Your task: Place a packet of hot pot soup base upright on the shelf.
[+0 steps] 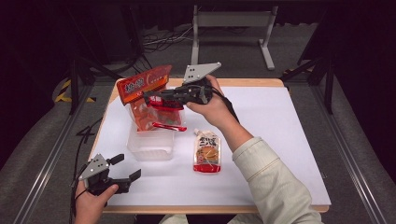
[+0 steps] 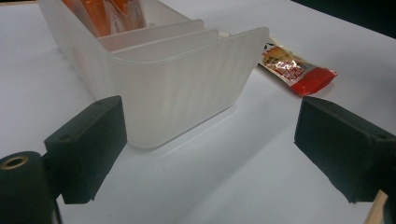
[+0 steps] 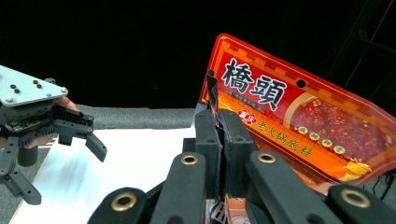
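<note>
Your black right gripper (image 1: 150, 98) pinches an orange-red pouch (image 1: 143, 83) with black characters on white and gold trim. The ribbed bin (image 1: 150, 145) at centre left is translucent white; the small sachet (image 1: 207, 151) is red and cream.

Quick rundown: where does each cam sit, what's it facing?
High view: above the person's side, looking forward and down at the table; both forearms, left gripper, right gripper.
Left gripper view: low over the table, facing the clear bin; its open jaws.
Right gripper view: along jaws shut on the orange pouch.
Shared: the small sachet.
</note>
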`<control>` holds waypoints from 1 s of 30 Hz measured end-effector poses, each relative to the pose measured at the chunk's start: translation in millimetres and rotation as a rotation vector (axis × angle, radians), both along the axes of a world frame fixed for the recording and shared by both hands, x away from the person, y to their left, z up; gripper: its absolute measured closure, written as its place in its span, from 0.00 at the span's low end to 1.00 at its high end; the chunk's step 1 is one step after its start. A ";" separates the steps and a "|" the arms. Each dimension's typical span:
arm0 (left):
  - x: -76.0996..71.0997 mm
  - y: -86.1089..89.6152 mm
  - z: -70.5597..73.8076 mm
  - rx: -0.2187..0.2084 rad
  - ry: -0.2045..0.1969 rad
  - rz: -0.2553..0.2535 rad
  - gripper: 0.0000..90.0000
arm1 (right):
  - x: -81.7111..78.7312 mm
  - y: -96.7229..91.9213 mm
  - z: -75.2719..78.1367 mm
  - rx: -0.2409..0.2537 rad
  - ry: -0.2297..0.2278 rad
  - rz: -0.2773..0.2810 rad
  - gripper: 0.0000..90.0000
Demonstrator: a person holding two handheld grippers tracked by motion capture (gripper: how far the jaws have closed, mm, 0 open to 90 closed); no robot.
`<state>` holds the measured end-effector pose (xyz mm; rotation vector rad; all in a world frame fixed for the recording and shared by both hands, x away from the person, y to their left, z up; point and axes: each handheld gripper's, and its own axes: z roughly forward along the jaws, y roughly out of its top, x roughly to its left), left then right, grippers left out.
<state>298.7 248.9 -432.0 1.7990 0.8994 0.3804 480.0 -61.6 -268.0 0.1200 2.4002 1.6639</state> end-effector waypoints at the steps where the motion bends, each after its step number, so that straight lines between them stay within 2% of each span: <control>1: -0.1 0.4 -0.1 0.003 -0.003 0.001 0.11 | 0.6 1.3 -0.7 0.000 -0.002 0.003 0.98; 15: -0.1 1.8 -0.2 -0.007 -0.002 0.002 0.11 | 8.0 25.4 -10.7 -0.019 -0.017 0.049 0.98; 25: 2.5 -0.7 -0.3 -0.005 -0.008 -0.012 0.11 | 9.7 32.3 -18.6 -0.028 -0.006 0.058 0.98; 30: 2.6 -1.2 -0.8 -0.003 0.003 -0.012 0.11 | 10.6 35.1 -25.3 -0.028 0.002 0.062 0.98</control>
